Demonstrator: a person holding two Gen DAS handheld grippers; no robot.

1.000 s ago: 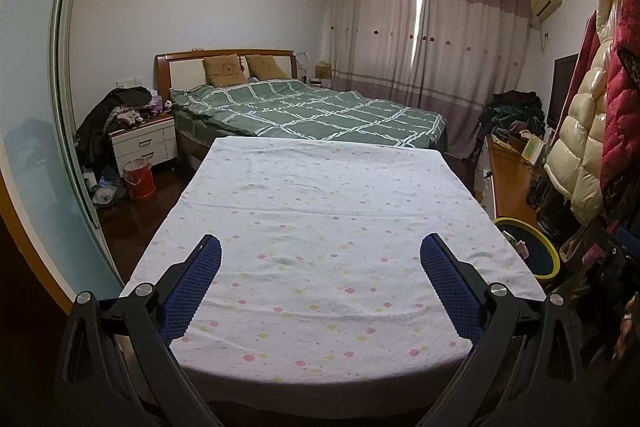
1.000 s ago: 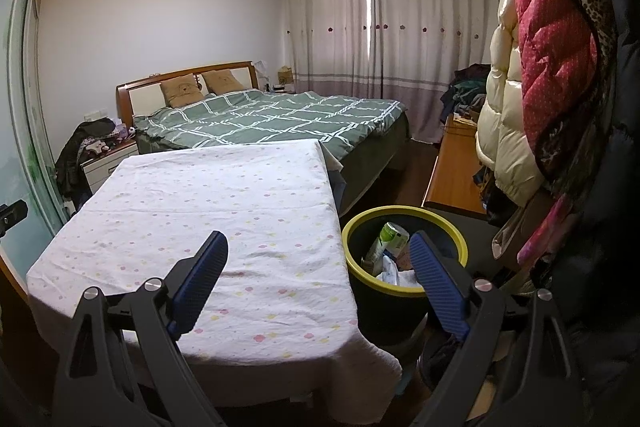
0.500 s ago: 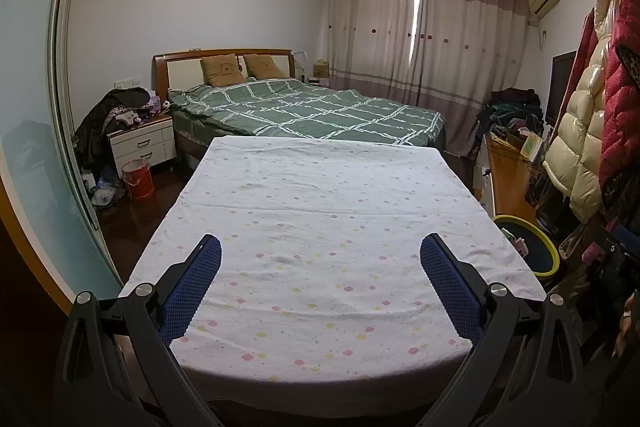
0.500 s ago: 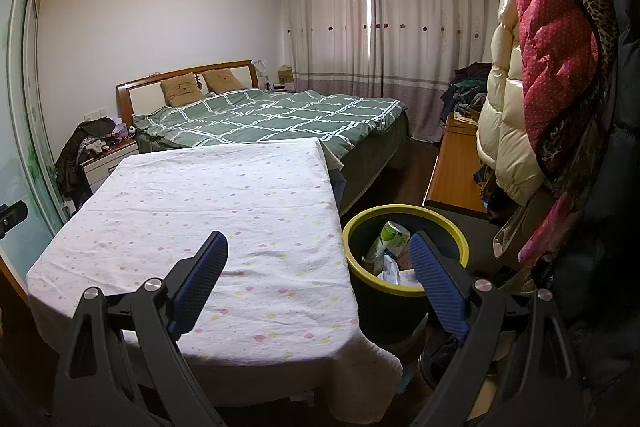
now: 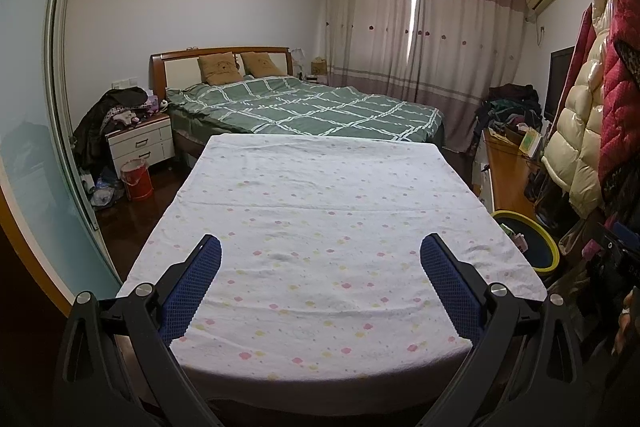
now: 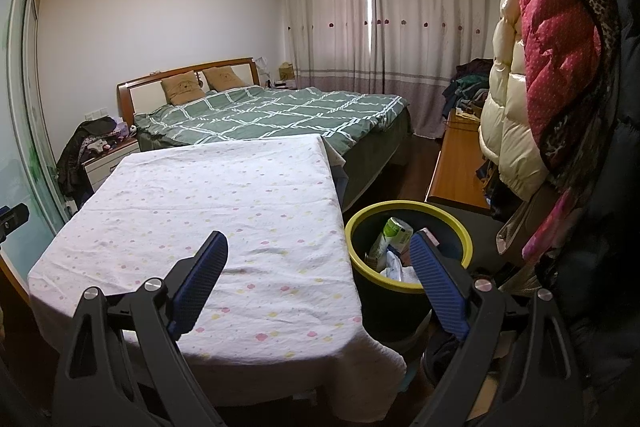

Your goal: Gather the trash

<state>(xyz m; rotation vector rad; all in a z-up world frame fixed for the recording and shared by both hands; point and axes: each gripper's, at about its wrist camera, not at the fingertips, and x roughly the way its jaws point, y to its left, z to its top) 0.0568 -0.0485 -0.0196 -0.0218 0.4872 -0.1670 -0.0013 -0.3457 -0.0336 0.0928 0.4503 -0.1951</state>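
Observation:
A black trash bin with a yellow rim (image 6: 408, 206) stands on the floor right of the cloth-covered table (image 6: 208, 195). It holds a green-and-white bottle (image 6: 390, 235) and crumpled white paper (image 6: 394, 265). The bin shows at the right edge in the left wrist view (image 5: 536, 231). My right gripper (image 6: 318, 247) is open and empty, above the table's right edge and the bin. My left gripper (image 5: 320, 251) is open and empty over the table's near part (image 5: 320, 219). No loose trash shows on the table.
A green checked bed (image 5: 312, 111) lies behind the table. A nightstand with clothes (image 5: 136, 139) and a red bucket (image 5: 137, 181) stand at left. Hanging coats (image 6: 560, 47) and a wooden desk (image 6: 456, 163) crowd the right side.
The left wrist view has shifted slightly, so the bin sits lower and further right. The right gripper has barely moved. Both stay open.

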